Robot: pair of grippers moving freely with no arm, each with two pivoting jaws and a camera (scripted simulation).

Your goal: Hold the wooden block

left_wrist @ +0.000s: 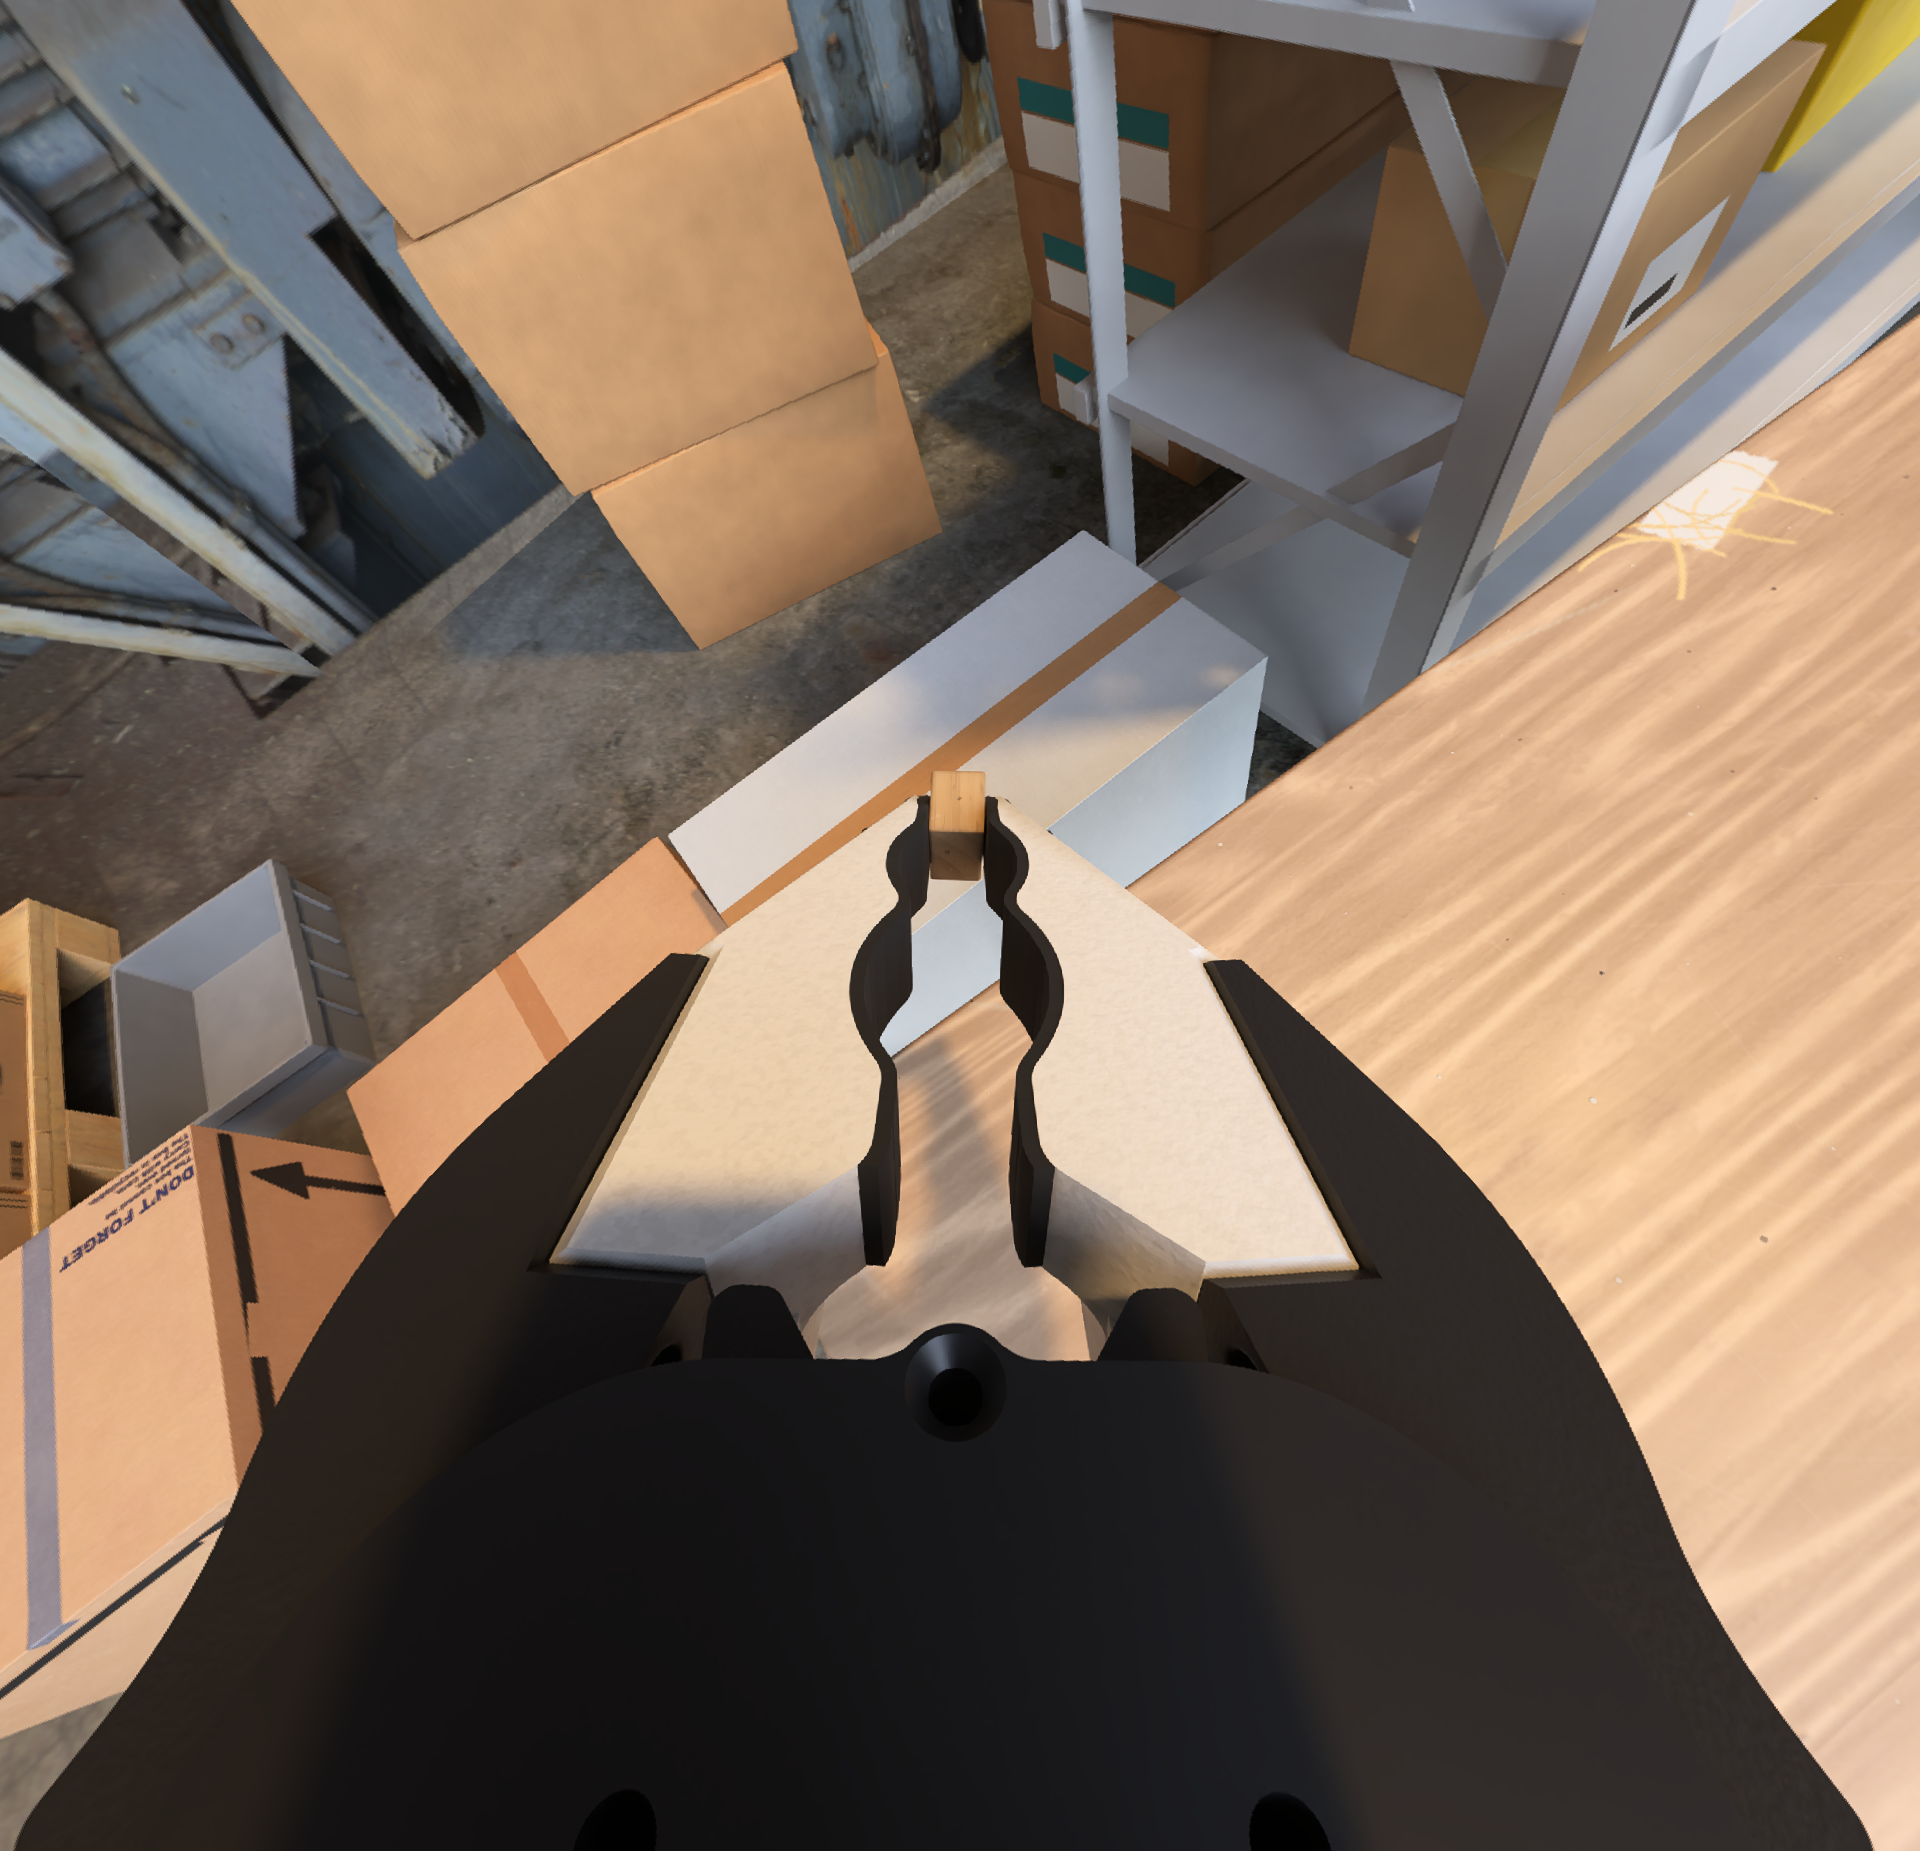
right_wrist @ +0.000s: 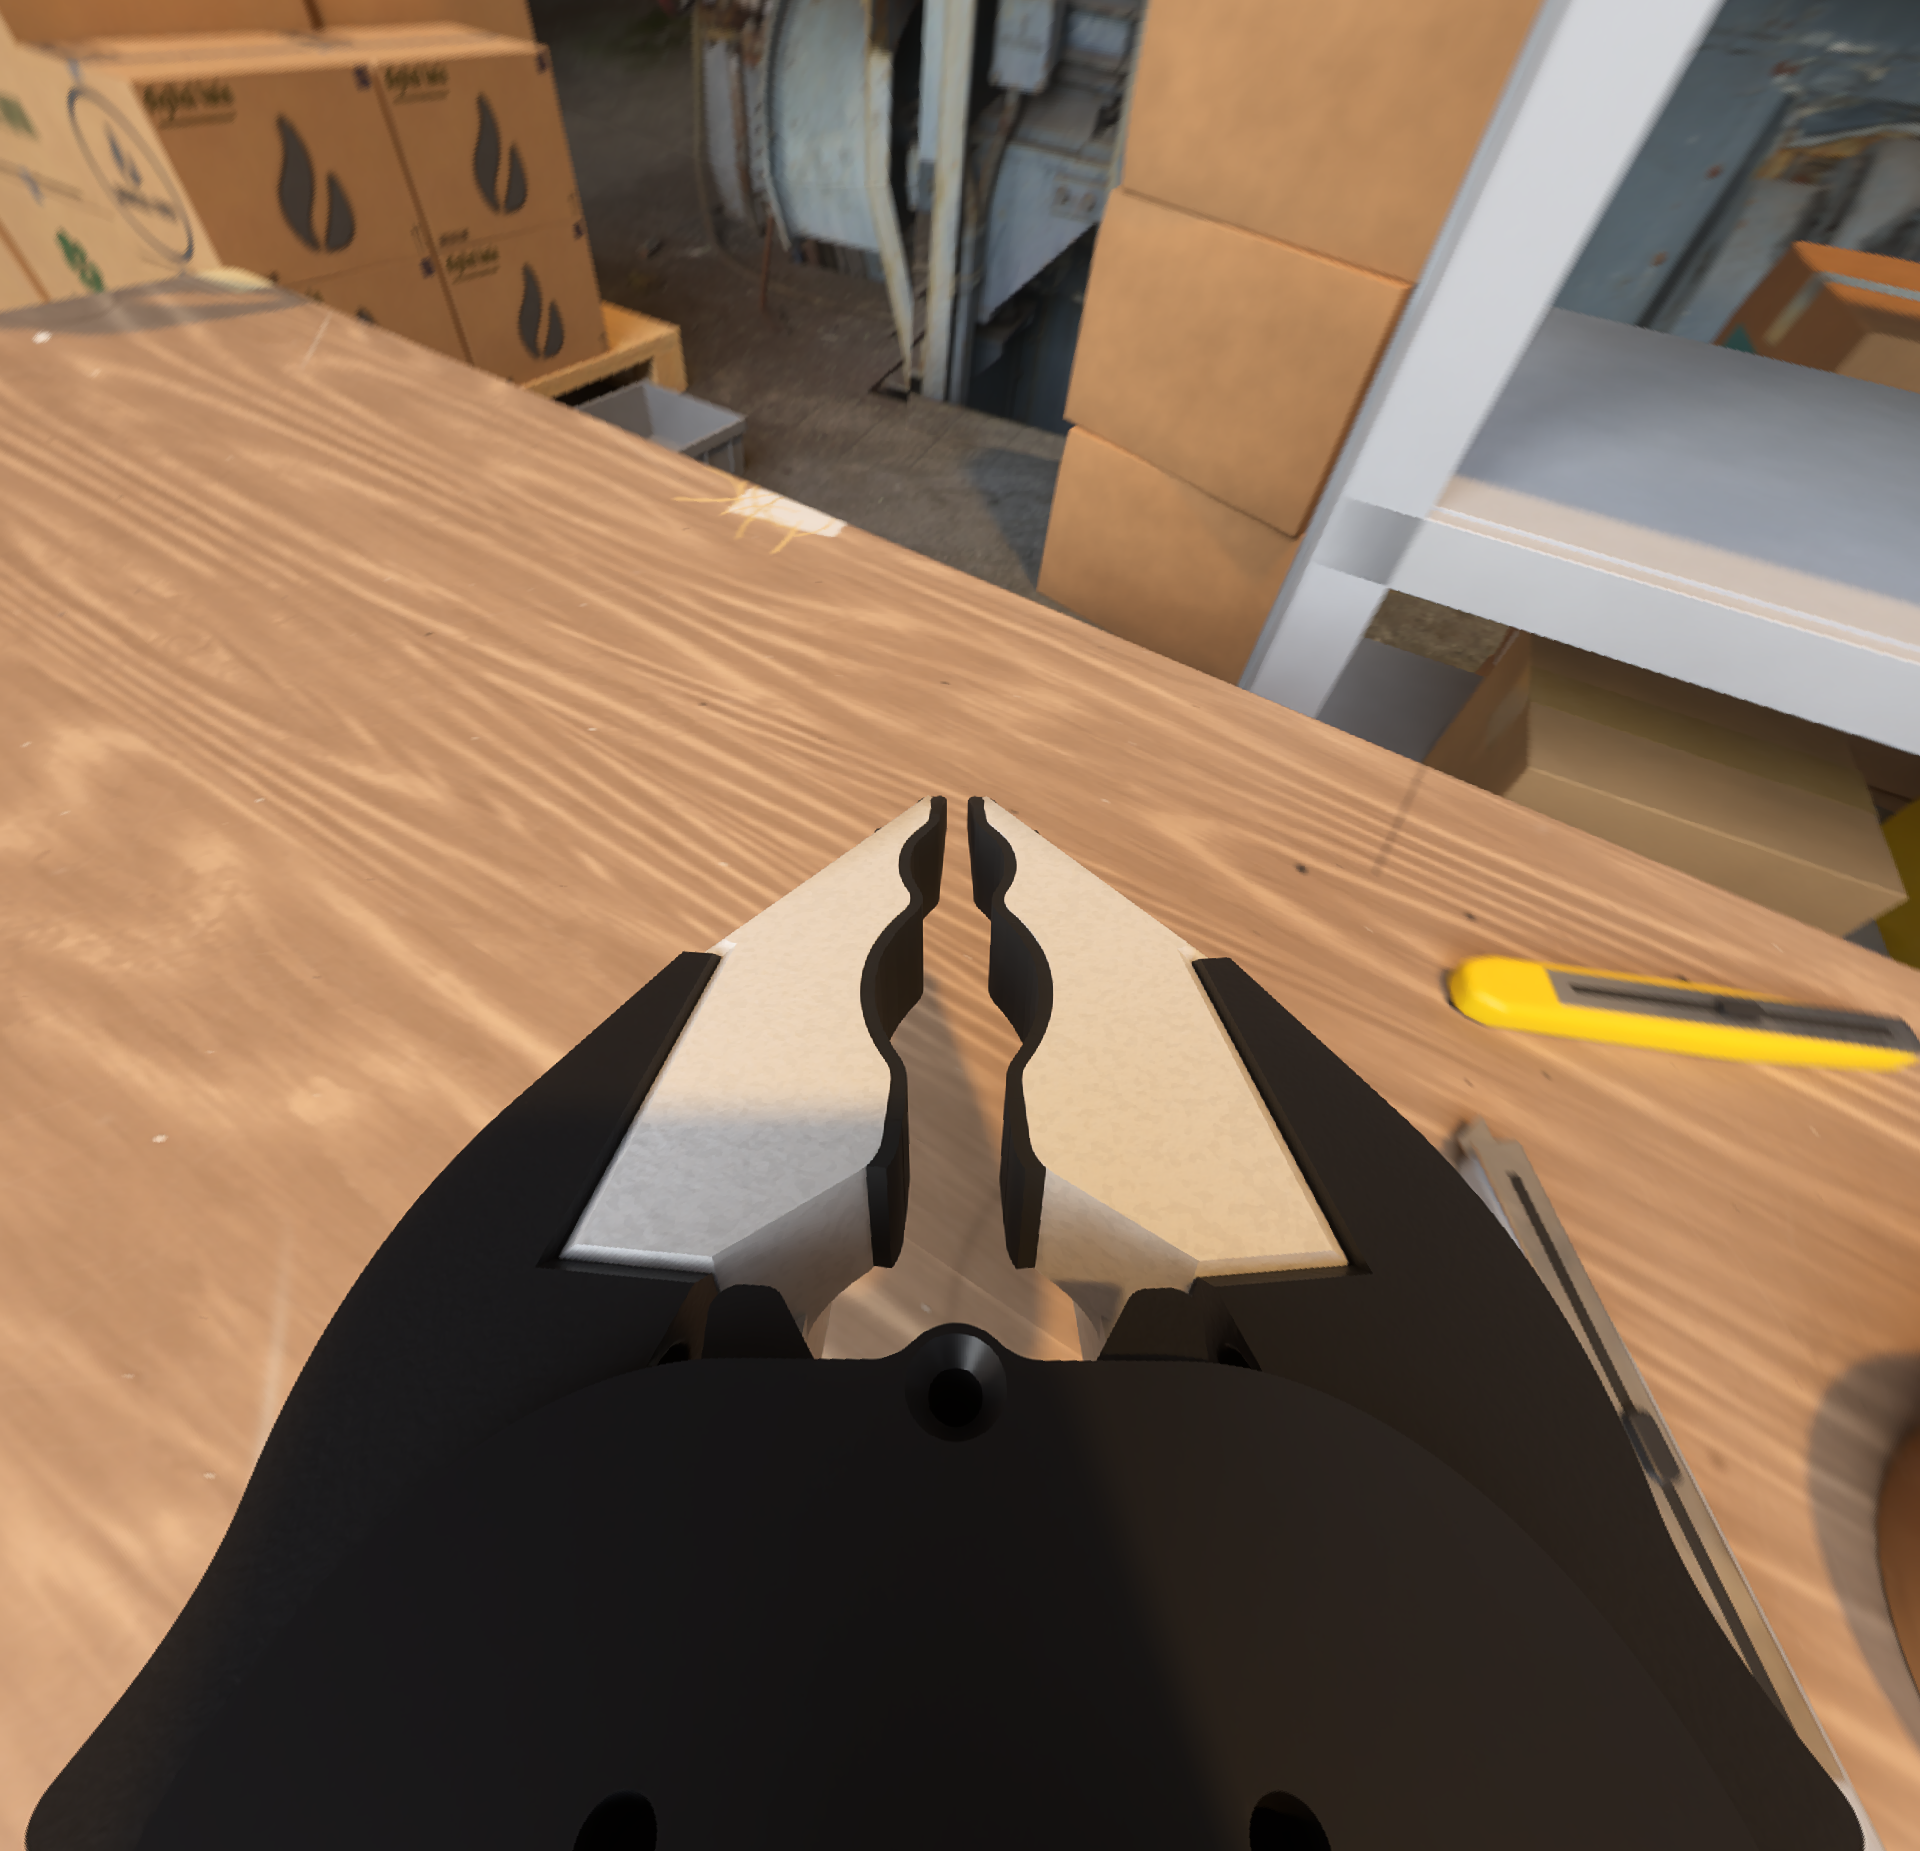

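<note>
Left gripper (left_wrist: 957, 825): jaws clamped on wooden block (left_wrist: 957, 825), pinched at the very tips; block upright, pale end face rising just above the tips, lower end hanging free between them (no surface touching it from below)

Beyond and below the left jaws: white carton (left_wrist: 1122, 658) with a brown tape stripe, on the floor; wooden table (left_wrist: 1558, 970) edge running diagonally under and to the right of the jaws; stack of plain cardboard boxes (left_wrist: 644, 274) farther ahead, left of the jaw line; grey shelving unit (left_wrist: 1455, 347) ahead to the right; open grey bin (left_wrist: 223, 1012) far left

Right gripper (right_wrist: 957, 804): jaws nearly together, only a thin slit between the tips, nothing held; poised over the table top

Right of the right jaws: yellow utility knife (right_wrist: 1662, 1022) lying flat on the table, well apart from the tips; second, grey knife (right_wrist: 1600, 1365) nearer, partly hidden behind the gripper body

Ahead of the right jaws: bare wood grain, then printed cardboard boxes (right_wrist: 416, 191) past the far table edge, to the left
</note>
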